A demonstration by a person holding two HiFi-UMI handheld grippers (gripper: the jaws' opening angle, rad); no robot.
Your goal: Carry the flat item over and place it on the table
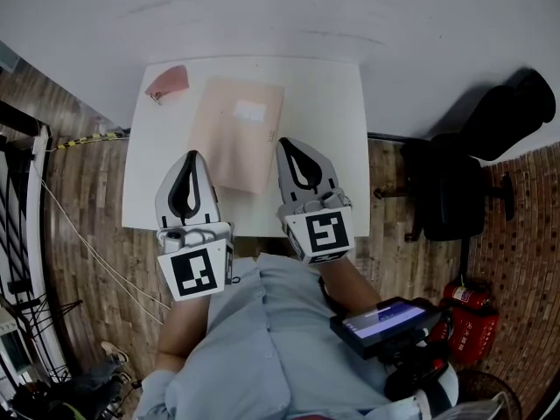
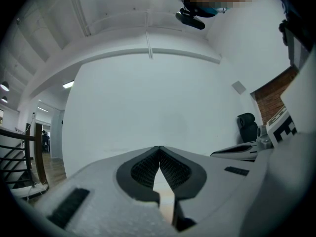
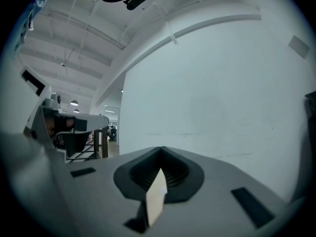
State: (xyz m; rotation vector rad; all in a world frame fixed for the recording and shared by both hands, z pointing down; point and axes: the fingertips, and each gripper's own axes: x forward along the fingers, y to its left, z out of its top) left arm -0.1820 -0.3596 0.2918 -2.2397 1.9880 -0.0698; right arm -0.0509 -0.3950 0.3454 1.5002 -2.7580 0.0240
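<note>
Evidently the carry was nearly over: the flat item (image 1: 238,134) sat over the middle of the table (image 1: 328,121), the left gripper (image 1: 194,157) and right gripper (image 1: 287,144) each clamped on one of its side edges, so the next move likely called for settling it flat and parting both jaws

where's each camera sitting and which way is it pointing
Head view: on the person's head, facing steeply down at table, envelope, left gripper, right gripper, shirt.
Left gripper view: rides that gripper, facing level at the wall; its shut jaws show.
Right gripper view: likewise, same wall, shut jaws.
Shared: head and left gripper views catch the black chair.
</note>
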